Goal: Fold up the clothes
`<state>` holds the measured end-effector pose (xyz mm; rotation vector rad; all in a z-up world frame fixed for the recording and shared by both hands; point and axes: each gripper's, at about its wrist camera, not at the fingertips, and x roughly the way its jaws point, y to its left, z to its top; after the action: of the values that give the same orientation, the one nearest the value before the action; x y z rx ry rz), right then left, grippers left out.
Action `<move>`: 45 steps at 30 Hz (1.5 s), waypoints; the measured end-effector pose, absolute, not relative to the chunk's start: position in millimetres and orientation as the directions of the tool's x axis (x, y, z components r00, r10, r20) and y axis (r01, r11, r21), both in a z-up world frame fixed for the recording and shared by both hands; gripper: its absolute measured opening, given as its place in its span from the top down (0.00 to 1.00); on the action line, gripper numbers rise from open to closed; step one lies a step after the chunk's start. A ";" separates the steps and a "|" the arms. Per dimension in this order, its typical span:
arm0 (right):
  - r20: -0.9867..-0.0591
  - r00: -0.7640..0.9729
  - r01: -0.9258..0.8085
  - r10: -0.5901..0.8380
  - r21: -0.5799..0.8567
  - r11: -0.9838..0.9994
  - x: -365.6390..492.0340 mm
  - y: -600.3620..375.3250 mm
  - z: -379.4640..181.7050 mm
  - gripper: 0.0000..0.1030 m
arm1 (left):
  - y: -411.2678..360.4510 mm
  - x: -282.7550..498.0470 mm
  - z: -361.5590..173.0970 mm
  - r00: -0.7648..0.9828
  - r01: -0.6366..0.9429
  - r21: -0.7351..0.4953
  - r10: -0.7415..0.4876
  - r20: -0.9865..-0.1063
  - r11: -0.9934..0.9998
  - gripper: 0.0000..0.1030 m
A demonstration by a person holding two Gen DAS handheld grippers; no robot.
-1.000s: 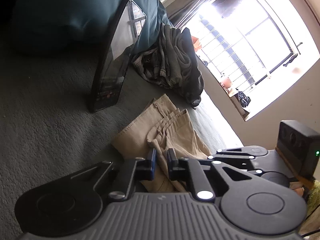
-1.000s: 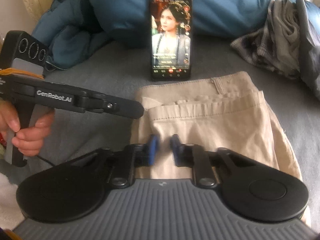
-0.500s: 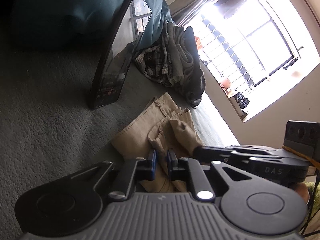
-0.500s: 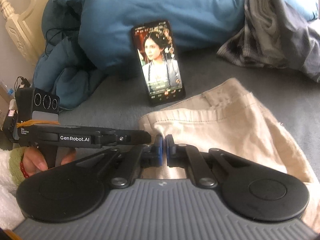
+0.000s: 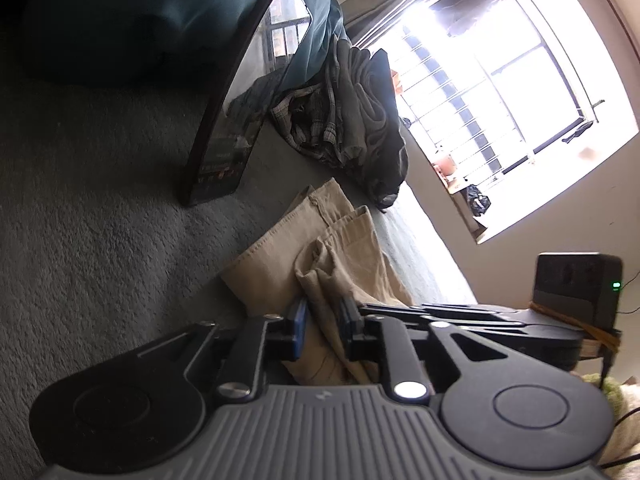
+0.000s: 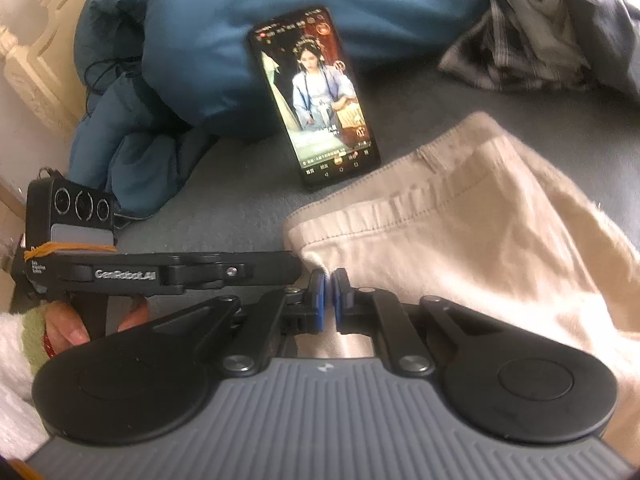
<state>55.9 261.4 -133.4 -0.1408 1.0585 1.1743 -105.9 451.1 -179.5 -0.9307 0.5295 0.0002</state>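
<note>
Beige trousers [image 5: 272, 256] [image 6: 460, 240] lie folded on the grey bed, one layer doubled up to the waistband. My left gripper [image 5: 323, 322] [image 6: 294, 266] is at their near left corner. Its jaws are opening, and a raised fold of the beige cloth stands loosely between the blue pads. My right gripper [image 6: 329, 300] [image 5: 368, 307] sits just right of it on the same edge. Its pads are almost together. I cannot see whether cloth is pinched between them.
A phone [image 6: 316, 96] [image 5: 224, 120] with its screen lit leans against a blue duvet [image 6: 240, 20] behind the trousers. A heap of grey and checked clothes [image 6: 540, 32] [image 5: 352, 120] lies at the back right. A carved headboard [image 6: 32, 60] stands at the left, a bright window [image 5: 500, 80] beyond the bed.
The left jaws have widened around the cloth fold. The right gripper rolled and came back down onto the trousers' edge after briefly lifting a corner.
</note>
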 end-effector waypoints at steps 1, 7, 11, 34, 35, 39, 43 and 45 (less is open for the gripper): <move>-0.732 -0.018 -0.790 0.681 0.428 0.439 56.9 260.7 -134.9 0.93 | 451.4 -106.1 -179.9 0.874 -0.217 -0.771 -0.232 -0.426 0.599 0.72; -0.694 -0.072 -0.731 0.716 0.525 0.435 62.9 248.7 -142.7 0.82 | 447.7 -101.4 -180.0 0.879 -0.195 -0.789 -0.252 -0.404 0.583 0.56; -0.669 -0.105 -0.717 0.736 0.564 0.410 73.5 232.6 -136.9 0.78 | 445.6 -95.6 -179.2 0.879 -0.202 -0.785 -0.245 -0.408 0.585 0.56; -0.713 -0.010 -0.723 0.701 0.489 0.488 188.0 217.0 -157.7 0.75 | 424.1 -99.6 -185.3 0.857 -0.328 -0.722 -0.130 -0.498 0.609 0.91; -0.714 -0.029 -0.721 0.700 0.500 0.480 191.2 219.7 -159.7 0.74 | 425.3 -99.1 -187.3 0.856 -0.331 -0.725 -0.131 -0.500 0.604 0.91; -0.723 -0.122 -0.727 0.680 0.532 0.434 202.7 230.7 -167.0 0.68 | 428.9 -98.0 -193.0 0.858 -0.334 -0.737 -0.134 -0.496 0.588 0.90; -0.717 -0.239 -0.705 0.655 0.592 0.390 214.8 242.1 -179.4 0.60 | 429.0 -94.9 -194.8 0.858 -0.335 -0.728 -0.125 -0.498 0.599 0.90; -0.712 -0.271 -0.693 0.647 0.611 0.382 216.8 245.3 -182.3 0.61 | 427.3 -91.5 -193.9 0.857 -0.335 -0.711 -0.115 -0.503 0.618 0.90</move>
<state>216.8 245.3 -182.3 -0.0463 1.3239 1.2862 -91.5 427.3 -193.9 -0.9070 0.5456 0.1343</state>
